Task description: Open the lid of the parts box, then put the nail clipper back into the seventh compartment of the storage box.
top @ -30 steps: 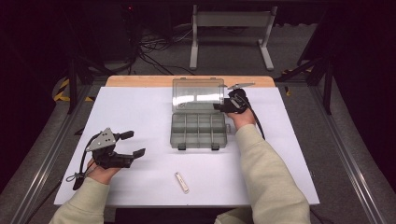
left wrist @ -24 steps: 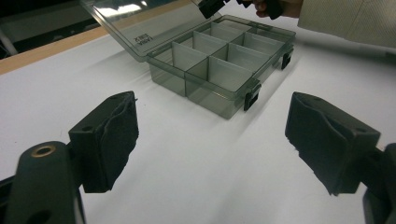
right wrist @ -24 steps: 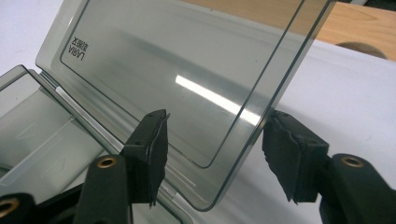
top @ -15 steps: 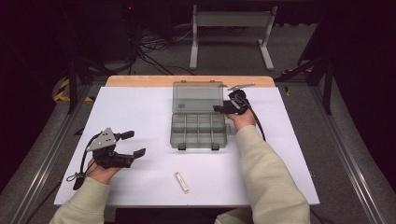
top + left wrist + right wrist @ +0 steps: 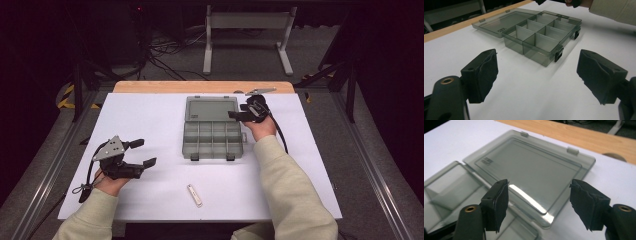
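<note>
A smoky clear organiser box (image 5: 212, 140) with several compartments stands open mid-table, its lid (image 5: 211, 109) lying flat behind it. My right gripper (image 5: 239, 111) hovers at the lid's right edge, pointing left. Its jaws have just been opening, and in the right gripper view it (image 5: 539, 200) stands open over the lid (image 5: 531, 172) with nothing between the pads. My left gripper (image 5: 144, 152) rests at the table's left, open and empty. In its own view it (image 5: 536, 72) faces the box (image 5: 544, 35) from a distance. A small white stick-like piece (image 5: 194, 194) lies near the front edge.
The white tabletop has a wooden strip (image 5: 200, 86) along its back edge. Behind the table, a metal frame (image 5: 247, 30) and cables lie on the dark floor. Bare white surface lies between the left gripper and the box.
The right gripper's jaws stand wider than a second ago, and the lid seems to have settled flat on the table. The left gripper has not moved.
</note>
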